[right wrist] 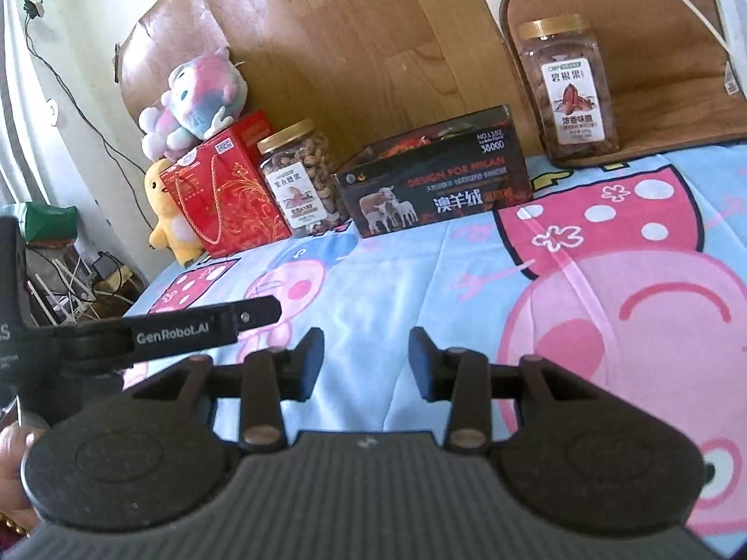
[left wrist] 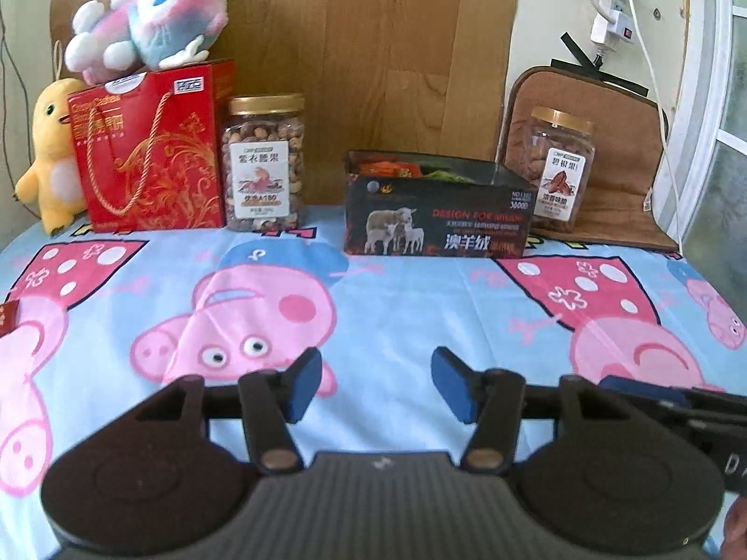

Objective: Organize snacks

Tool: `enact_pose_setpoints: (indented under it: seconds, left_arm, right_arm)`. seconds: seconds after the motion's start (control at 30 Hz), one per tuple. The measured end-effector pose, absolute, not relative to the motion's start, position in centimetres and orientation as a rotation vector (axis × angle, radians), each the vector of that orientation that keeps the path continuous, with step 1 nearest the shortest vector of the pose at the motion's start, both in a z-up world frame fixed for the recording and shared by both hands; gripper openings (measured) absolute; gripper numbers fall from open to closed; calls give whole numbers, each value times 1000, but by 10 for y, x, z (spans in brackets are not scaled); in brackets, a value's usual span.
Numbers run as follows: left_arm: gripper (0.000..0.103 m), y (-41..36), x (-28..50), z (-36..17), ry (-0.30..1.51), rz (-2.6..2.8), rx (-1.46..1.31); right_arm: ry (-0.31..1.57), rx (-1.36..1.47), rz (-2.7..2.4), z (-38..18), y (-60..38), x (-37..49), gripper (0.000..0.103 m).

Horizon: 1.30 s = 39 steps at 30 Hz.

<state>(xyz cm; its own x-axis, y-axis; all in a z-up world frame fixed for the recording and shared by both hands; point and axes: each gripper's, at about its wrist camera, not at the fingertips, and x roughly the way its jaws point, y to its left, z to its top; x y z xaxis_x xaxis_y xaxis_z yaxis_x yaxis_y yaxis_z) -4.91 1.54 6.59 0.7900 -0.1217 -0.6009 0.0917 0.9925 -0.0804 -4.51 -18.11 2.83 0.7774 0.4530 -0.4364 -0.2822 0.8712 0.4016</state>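
Pale blue sheet (left wrist: pixel 397 308) printed with pink cartoon pigs; red gift bag (left wrist: pixel 149 154) with gold scrollwork; gold-lidded jars (left wrist: pixel 264 163); black box (left wrist: pixel 439 214) right of the bag.

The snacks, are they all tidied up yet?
Nearly, it seems. Snack packets already sit in the black box. Both the left gripper and right gripper are open and hold nothing. Possibly left: the nut jar by the red gift bag and the pecan jar stand outside.
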Motion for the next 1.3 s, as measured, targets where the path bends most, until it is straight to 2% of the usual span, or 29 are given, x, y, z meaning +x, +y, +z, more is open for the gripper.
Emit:
enact_pose_setpoints:
  seconds: [0.27, 0.33, 0.4, 0.57, 0.67, 0.9, 1.3]
  left_arm:
    - [62, 21, -68, 58, 648, -75, -40]
    - [69, 22, -71, 54, 653, -63, -34]
    - [86, 22, -74, 51, 653, -51, -27]
    - [90, 22, -75, 47, 657, -29, -12]
    - [98, 22, -71, 45, 653, -15, -6]
    - [103, 23, -64, 38, 665, -4, 1]
    - [103, 22, -64, 41, 711, 58, 36]
  right_arm:
    - [523, 359, 324, 23, -181, -62, 56]
    - [518, 367, 310, 21, -181, -65, 57]
    - [516, 380, 296, 20, -182, -66, 63]
    - [521, 396, 281, 17, -183, -68, 66]
    - [514, 405, 262, 15, -185, -68, 71]
    - [509, 439, 211, 11, -191, -63, 77]
    - [487, 439, 211, 10, -188, -66, 80]
